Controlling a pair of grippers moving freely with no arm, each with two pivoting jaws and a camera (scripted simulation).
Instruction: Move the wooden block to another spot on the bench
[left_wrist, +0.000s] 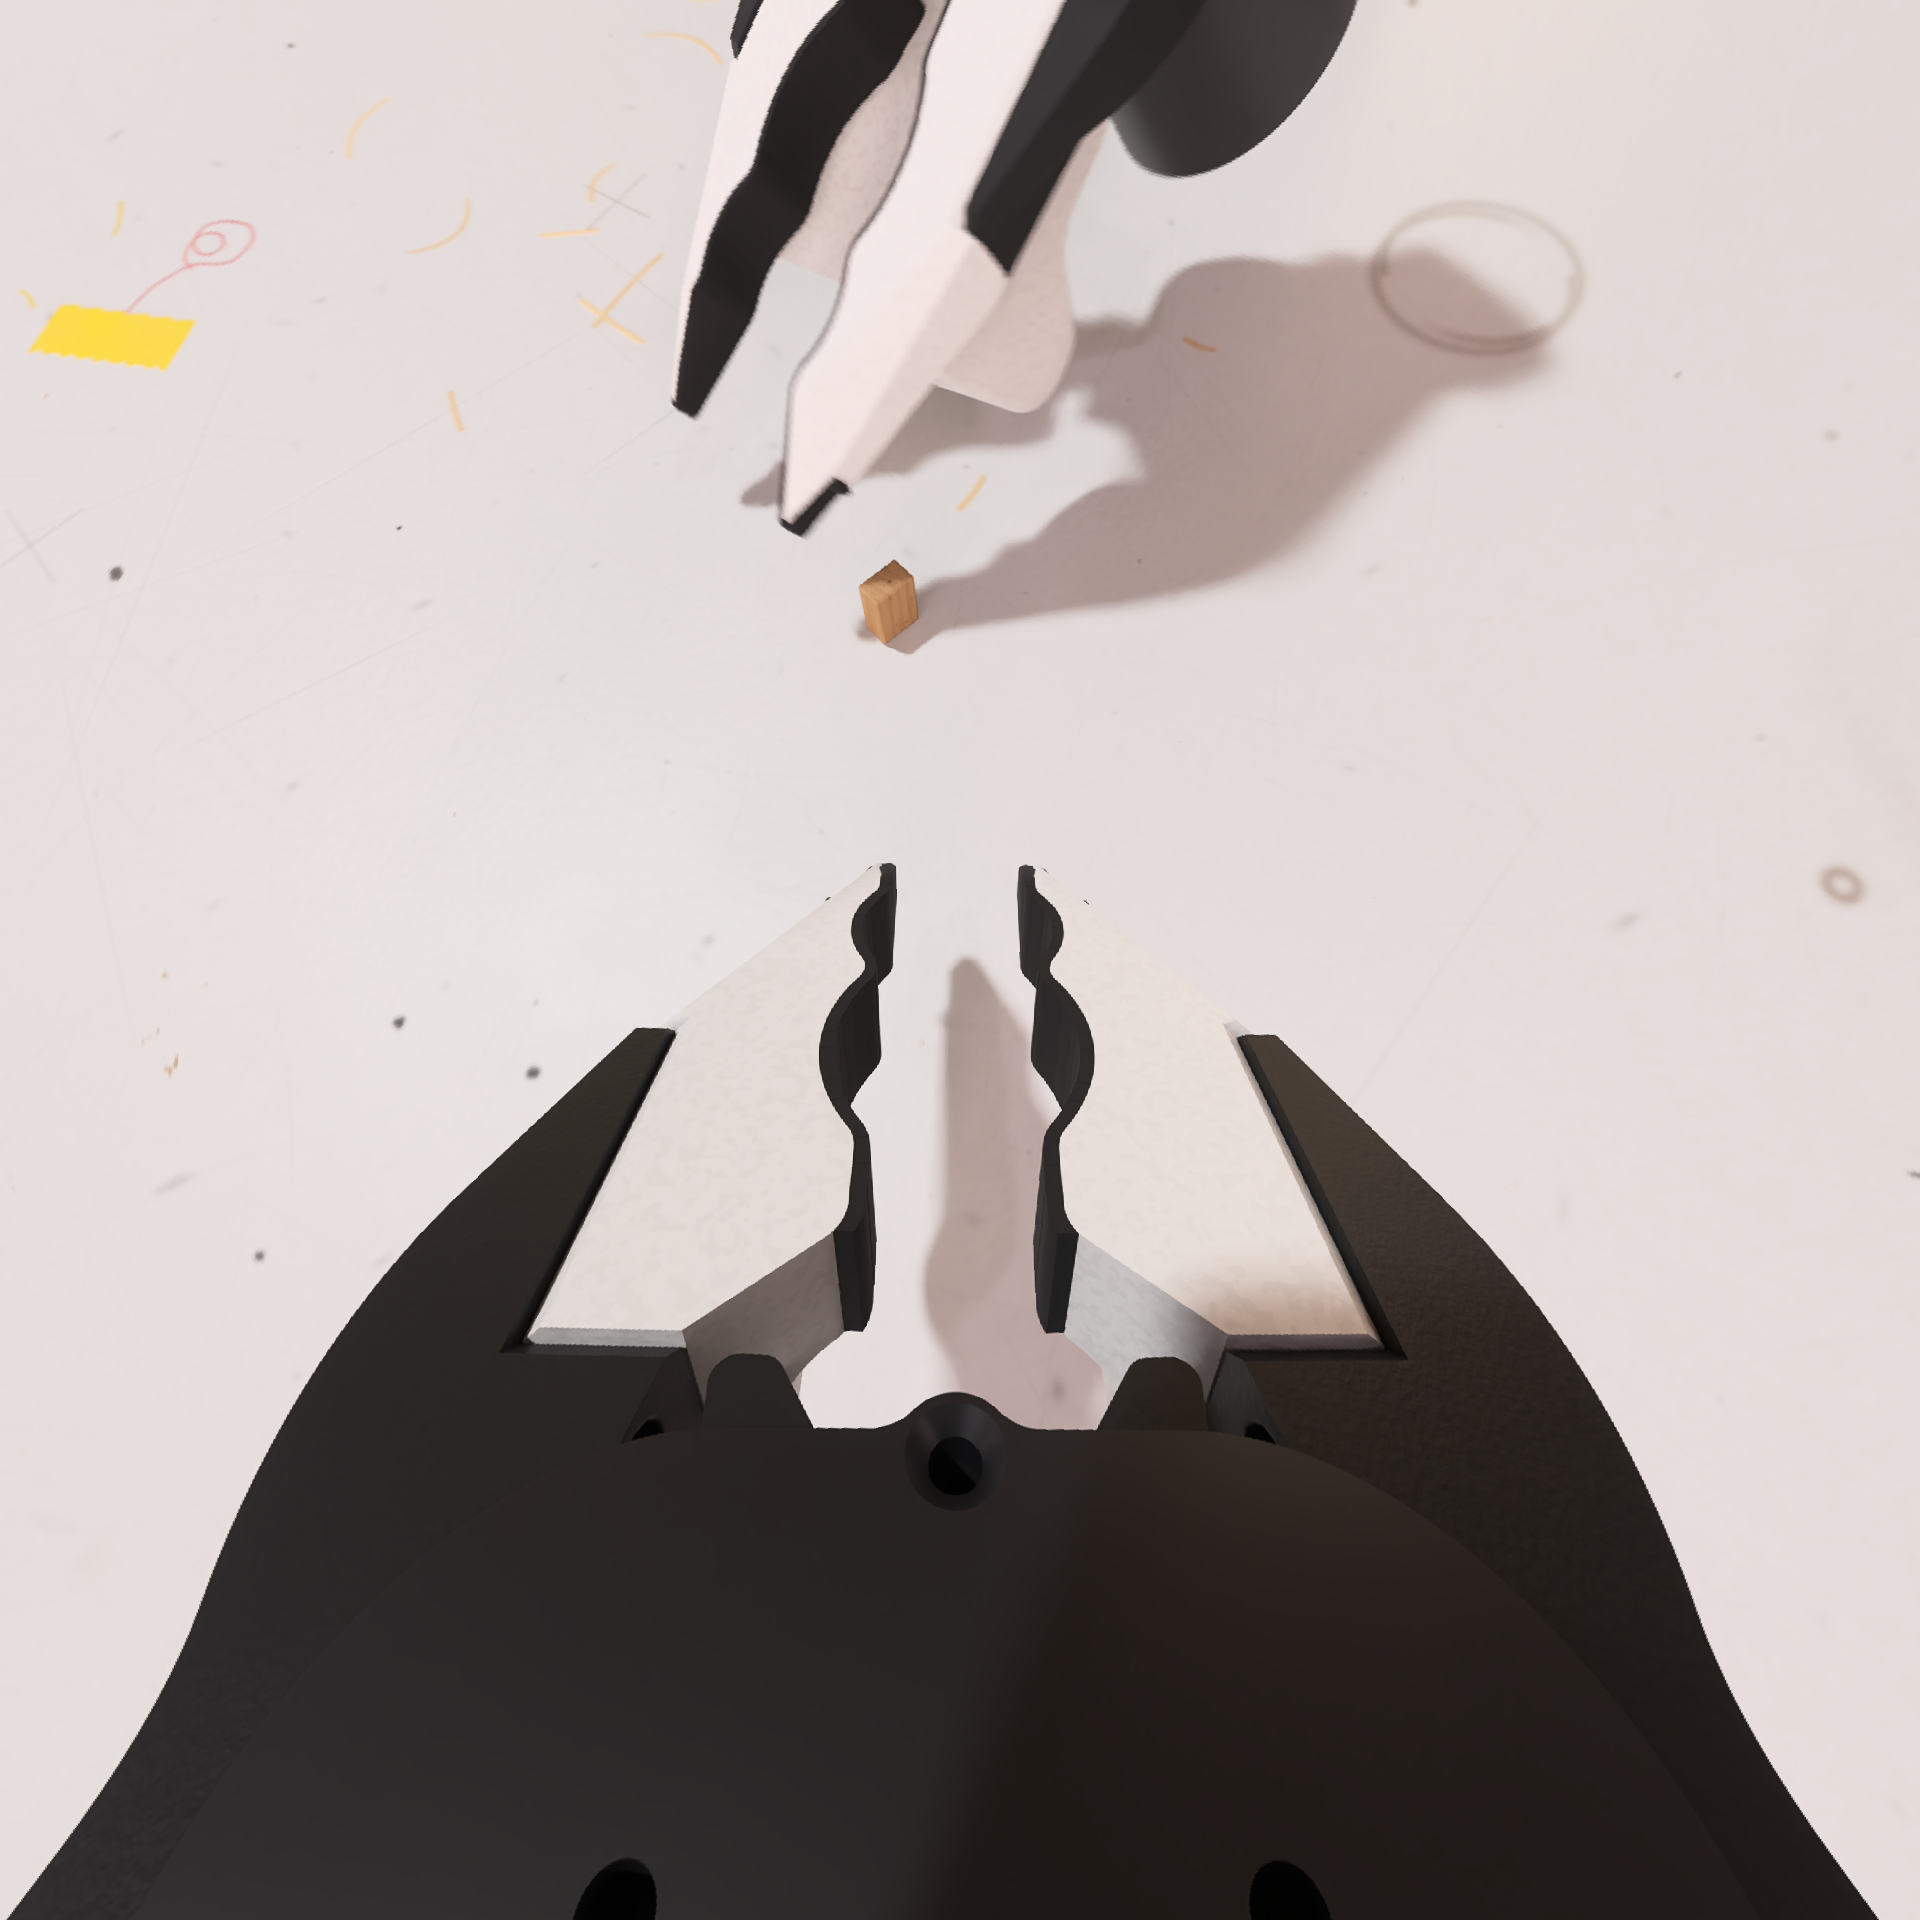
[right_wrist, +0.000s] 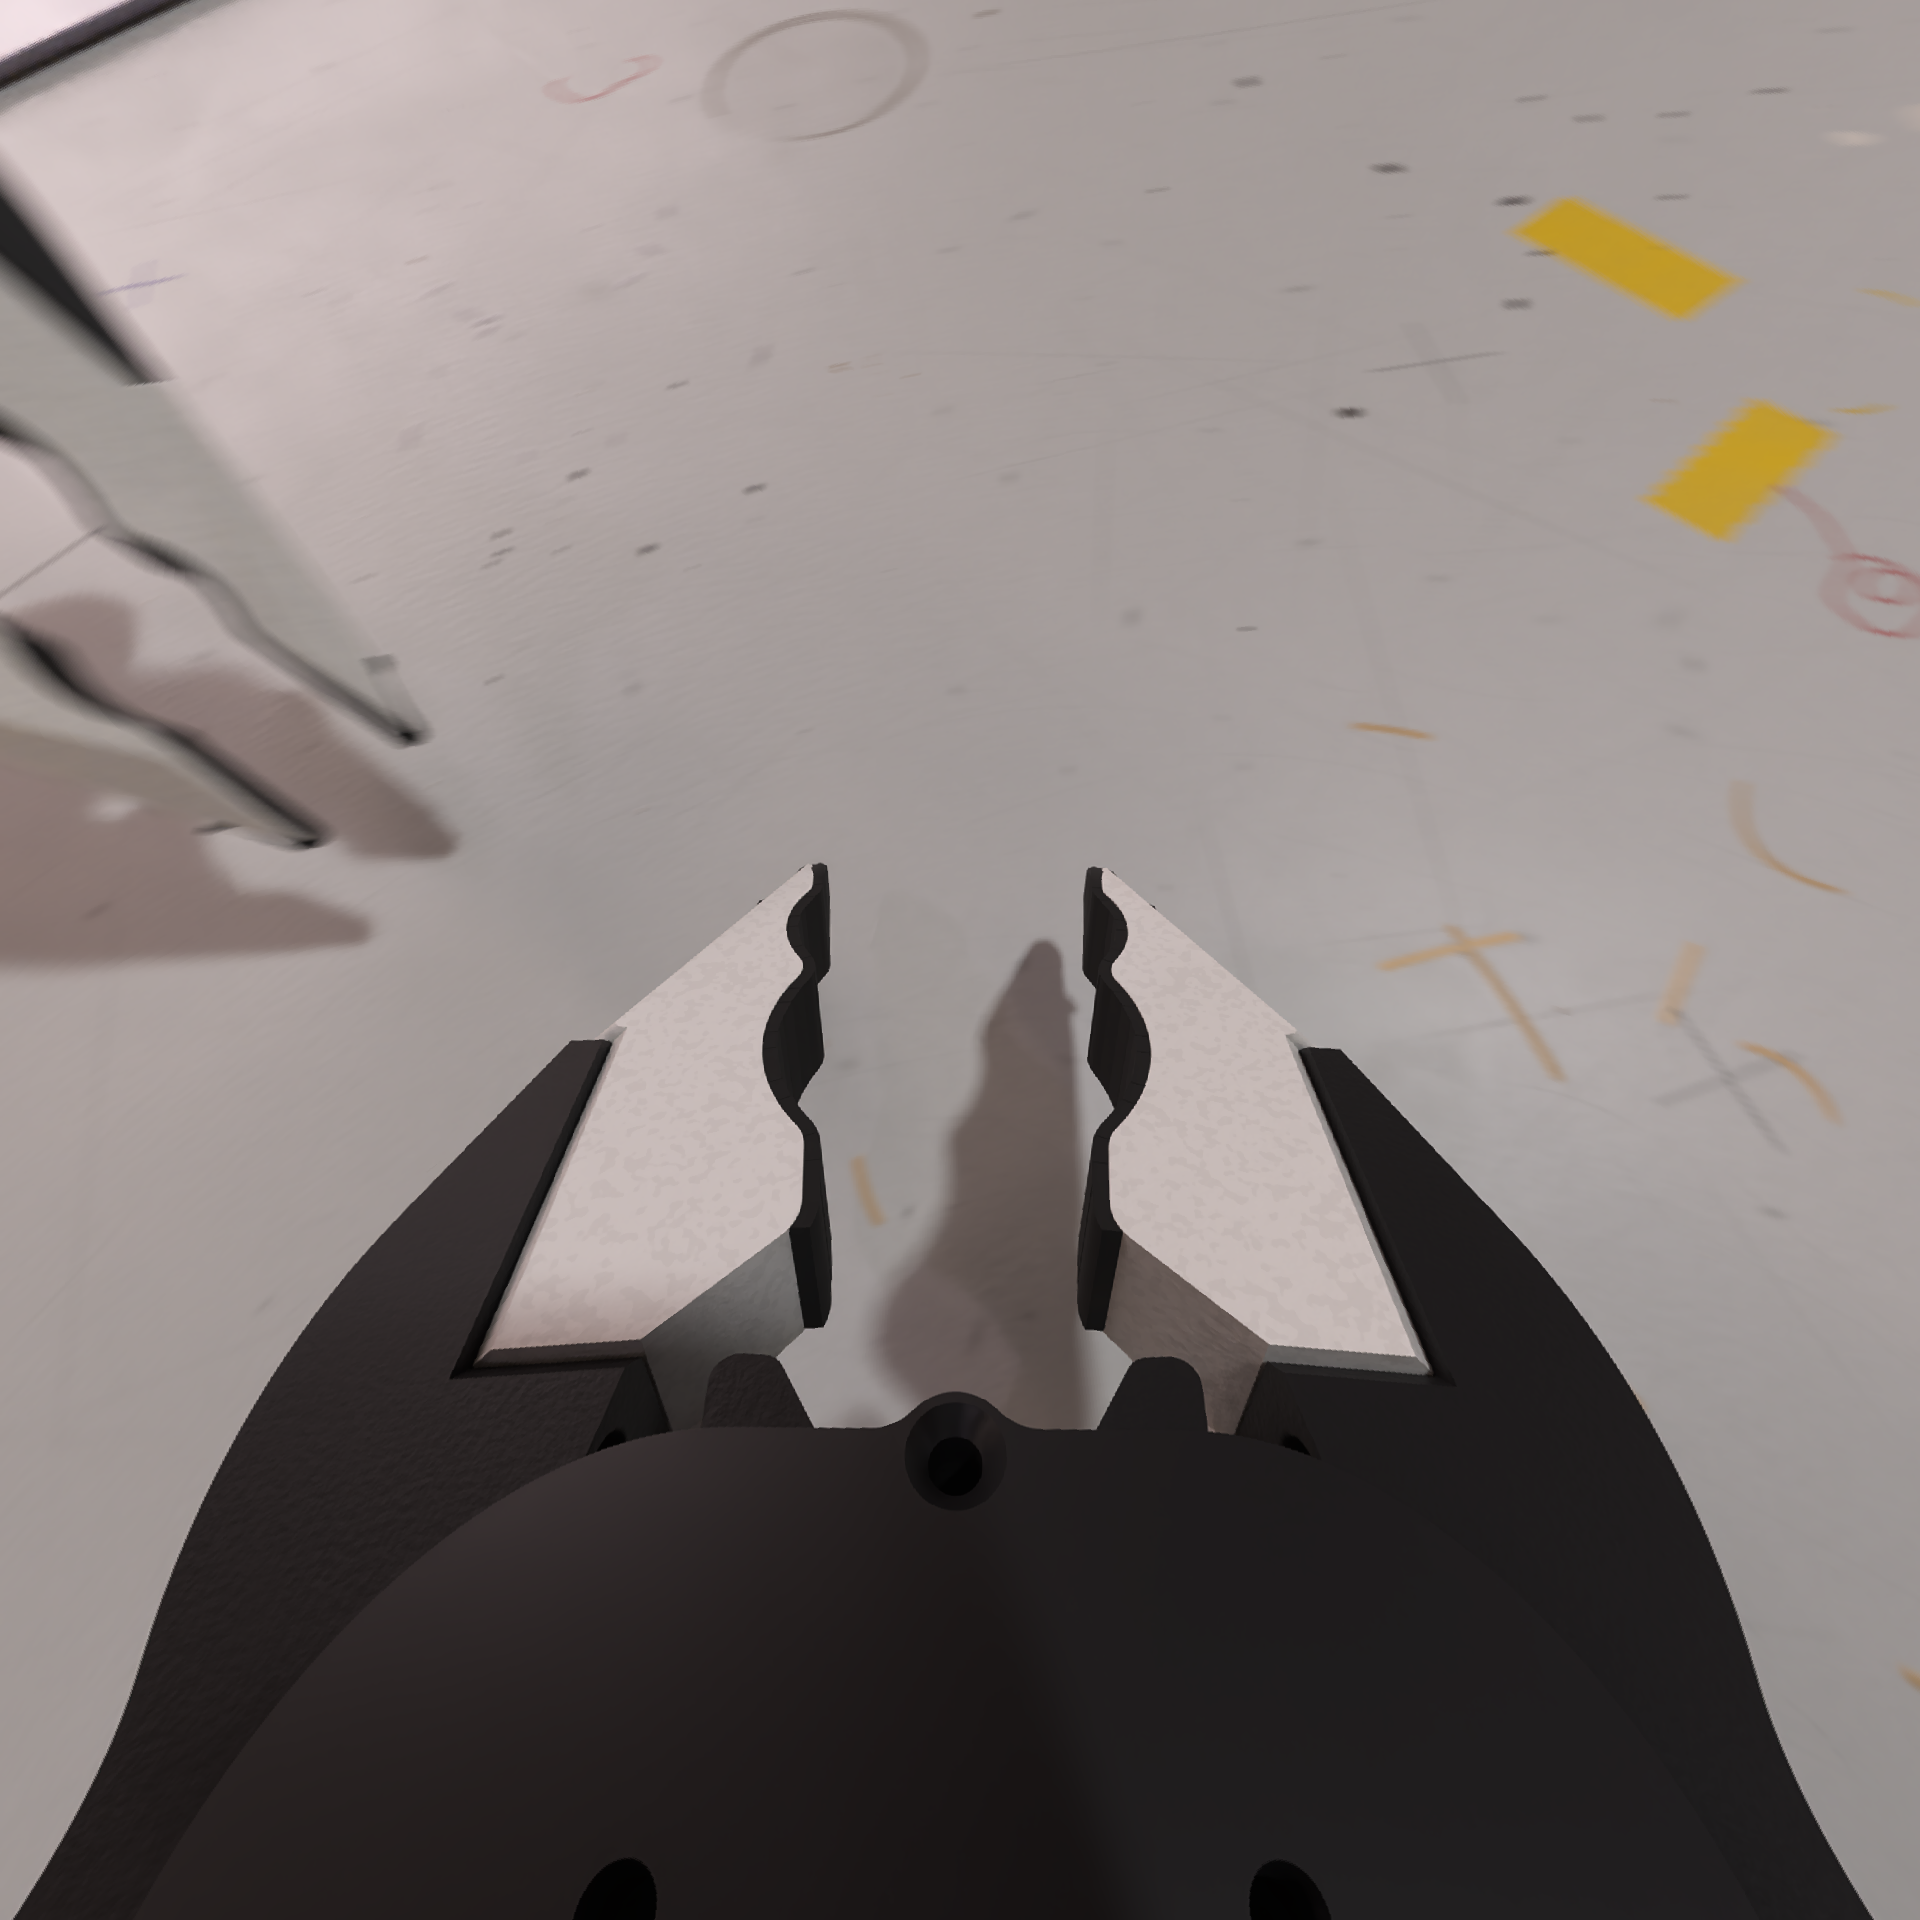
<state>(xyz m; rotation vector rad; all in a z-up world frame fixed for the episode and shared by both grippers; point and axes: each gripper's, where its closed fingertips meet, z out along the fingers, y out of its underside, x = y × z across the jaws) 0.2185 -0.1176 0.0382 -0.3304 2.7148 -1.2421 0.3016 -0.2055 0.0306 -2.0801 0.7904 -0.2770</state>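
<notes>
A small wooden block (left_wrist: 887, 610) stands upright on the pale bench (left_wrist: 416, 779), alone, with nothing gripping it. In the left wrist view it sits ahead of the left gripper (left_wrist: 956, 868), well apart from its fingertips and slightly left of the line between them. That gripper's fingers are parted by a narrow gap and hold nothing; only bench surface and their own shadow show between them. The right gripper (left_wrist: 743, 462) comes in from the top of the same view, pointing down toward the bench, its nearer tip just beyond the block and a little to its left, close but not touching. Its fingers are spread with a clear gap and nothing is between them. Its shadow falls to the right across the bench, reaching a clear round dish (left_wrist: 1475, 275) that lies farther back on the right. A yellow strip of tape (left_wrist: 112, 335) lies far left, with a red scribble beside it and thin orange and grey marks scattered over the surface. In the right wrist view the right gripper (right_wrist: 956, 868) shows its fingers parted wider than the left's, empty, over bare bench; the block does not show there. The left gripper (right_wrist: 364, 784) appears at the left edge of that view, blurred. Two yellow strips (right_wrist: 1626, 257) lie at upper right.
</notes>
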